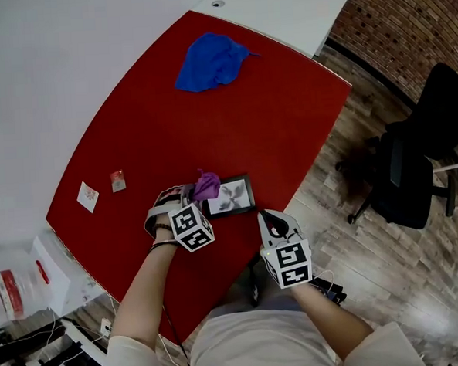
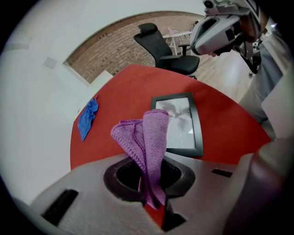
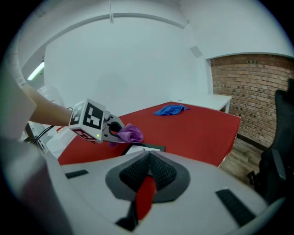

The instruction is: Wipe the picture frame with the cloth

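Cloth (image 2: 154,133), purple, clamped in left tool (image 1: 189,195) just above picture frame (image 1: 231,196) on red worktop (image 1: 210,125); right tool (image 3: 149,158) clenched, empty.

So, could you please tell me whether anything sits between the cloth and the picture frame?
Nothing visible does. The purple cloth, pinched in the left claw, is held right at the picture frame's edge; the right claw sits clear.

I can read no word or number anywhere. The cube (image 1: 191,227) on my left tongs (image 1: 192,194) and the one on my right tongs (image 1: 276,223) bear only black-and-white square markers. The small cards (image 1: 87,196) on the table (image 1: 248,115) and the red-printed packets (image 1: 11,288) beside it carry print too small to read.
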A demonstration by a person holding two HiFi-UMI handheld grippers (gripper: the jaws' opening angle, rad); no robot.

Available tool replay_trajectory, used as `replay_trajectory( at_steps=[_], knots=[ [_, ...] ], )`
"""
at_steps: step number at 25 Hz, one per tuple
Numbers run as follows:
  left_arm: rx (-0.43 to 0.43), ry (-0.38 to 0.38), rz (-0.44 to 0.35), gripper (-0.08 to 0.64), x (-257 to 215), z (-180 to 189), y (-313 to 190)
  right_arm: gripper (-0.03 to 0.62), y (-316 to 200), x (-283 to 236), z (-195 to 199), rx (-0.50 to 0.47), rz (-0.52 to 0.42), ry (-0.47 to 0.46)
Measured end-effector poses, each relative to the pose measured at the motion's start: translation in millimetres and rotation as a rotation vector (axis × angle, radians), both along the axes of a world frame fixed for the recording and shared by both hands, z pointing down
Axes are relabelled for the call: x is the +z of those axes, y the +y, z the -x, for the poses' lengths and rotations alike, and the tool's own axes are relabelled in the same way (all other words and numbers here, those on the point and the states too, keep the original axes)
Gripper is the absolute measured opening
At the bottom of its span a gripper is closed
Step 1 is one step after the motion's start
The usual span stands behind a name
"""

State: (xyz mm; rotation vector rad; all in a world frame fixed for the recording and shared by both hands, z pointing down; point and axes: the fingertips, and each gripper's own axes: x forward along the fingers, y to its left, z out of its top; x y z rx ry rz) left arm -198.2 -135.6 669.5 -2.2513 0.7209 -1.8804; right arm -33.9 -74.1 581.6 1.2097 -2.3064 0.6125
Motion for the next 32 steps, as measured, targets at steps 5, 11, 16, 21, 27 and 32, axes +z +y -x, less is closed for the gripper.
replay_trajectory(
  at_steps=[5, 11, 16, 21, 27, 32],
  knots=[
    [0.042, -0.074, 0.009, 0.061, 8.7, 7.2, -7.9, 0.005, 5.0, 3.2, -5.2, 0.01, 0.013, 0.003],
    [0.053, -0.059, 0.042, 0.06, 12.9, -1.0, 14.2, 0.005, 4.4, 6.6, -6.7, 0.01, 0.017, 0.005],
    [0.097, -0.075, 0.095, 0.061, 11.3, -5.0, 60.2, 0.005, 2.6, 8.3, -3.2, 0.006, 0.015, -0.002],
    [0.136, -0.089, 0.166, 0.061, 11.5, -6.1, 103.2, 0.005, 4.5, 11.2, 0.8, -0.003, 0.021, -0.009],
    [0.126, -0.062, 0.131, 0.061, 1.8, -11.1, 89.5, 0.004, 7.0, 11.5, 2.2, -0.011, 0.023, -0.009],
    [0.021, 0.006, 0.026, 0.06, -14.8, -24.1, 15.6, 0.005, 12.9, 11.7, -1.4, -0.017, 0.022, -0.001]
  ],
)
